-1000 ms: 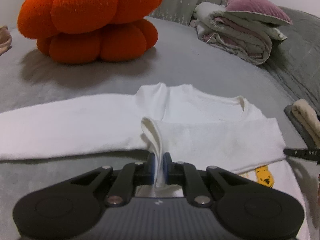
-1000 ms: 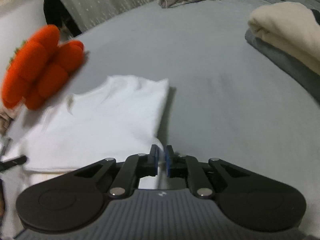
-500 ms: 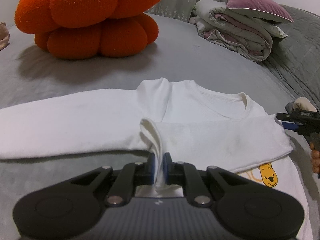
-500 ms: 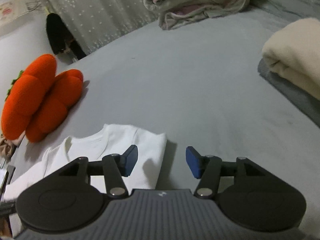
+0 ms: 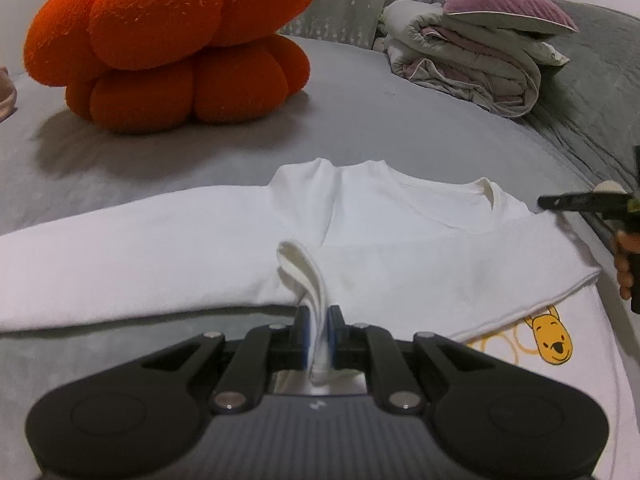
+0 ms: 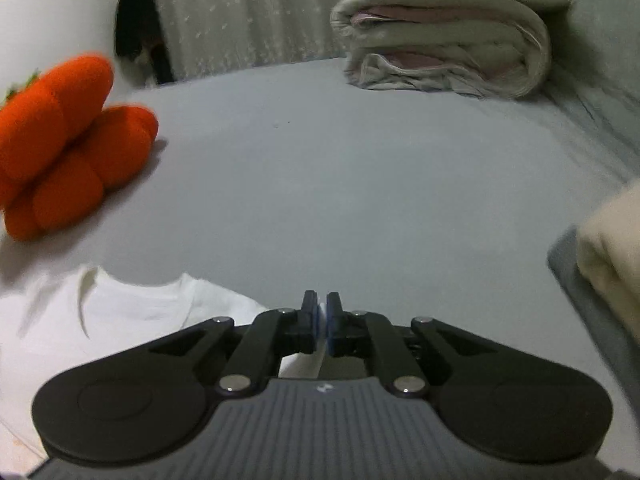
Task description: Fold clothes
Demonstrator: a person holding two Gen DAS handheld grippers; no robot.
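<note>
A white long-sleeved shirt (image 5: 400, 216) with a yellow bear print (image 5: 550, 340) lies flat on the grey bed. One sleeve is folded across its chest. My left gripper (image 5: 319, 330) is shut on that sleeve's cuff (image 5: 308, 276), low over the shirt. The other sleeve (image 5: 120, 248) stretches out to the left. In the right wrist view the shirt (image 6: 120, 316) lies at lower left. My right gripper (image 6: 322, 322) is shut with nothing visibly in it, past the shirt's right edge. It also shows at the right edge of the left wrist view (image 5: 580, 202).
An orange pumpkin cushion (image 5: 168, 40) sits at the back left of the bed. A rolled quilt with a purple pillow (image 5: 480, 60) lies at the back right. Folded cream and grey clothes (image 6: 608, 264) are stacked to the right.
My right gripper let go of the shirt's edge, opened, pulled up and away to the right, then closed again. My left gripper kept its hold on the cuff.
</note>
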